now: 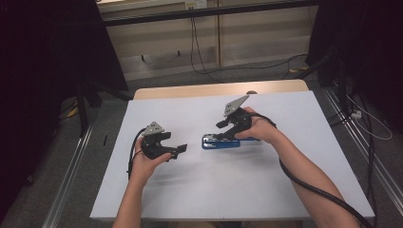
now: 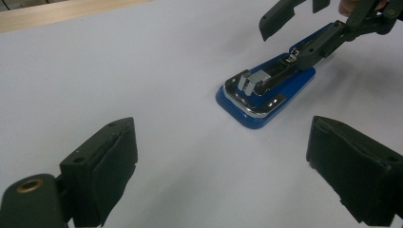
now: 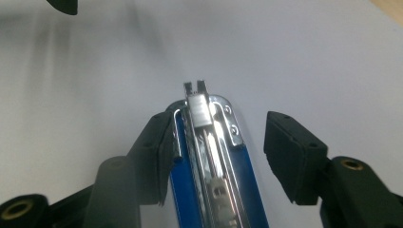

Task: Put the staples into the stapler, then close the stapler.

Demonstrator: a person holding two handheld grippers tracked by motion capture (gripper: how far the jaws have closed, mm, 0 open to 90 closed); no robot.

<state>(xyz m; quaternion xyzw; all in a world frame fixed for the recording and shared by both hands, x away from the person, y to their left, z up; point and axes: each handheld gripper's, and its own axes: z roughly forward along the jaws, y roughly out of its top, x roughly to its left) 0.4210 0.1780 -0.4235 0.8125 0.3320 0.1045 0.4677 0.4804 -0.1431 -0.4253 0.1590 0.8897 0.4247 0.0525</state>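
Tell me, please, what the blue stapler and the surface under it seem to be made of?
Stapler: the blue base looks like glossy plastic or painted metal, since it reflects light; the inner rail is bright, mirror-like metal, probably chromed steel. Table surface: matte white, smooth and without glare, perhaps laminate or a paper sheet; the look leaves this open.

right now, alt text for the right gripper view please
A blue stapler with its metal staple track exposed lies on a white table, between the right gripper's two black jaws. One jaw is at its side and the other stands apart.
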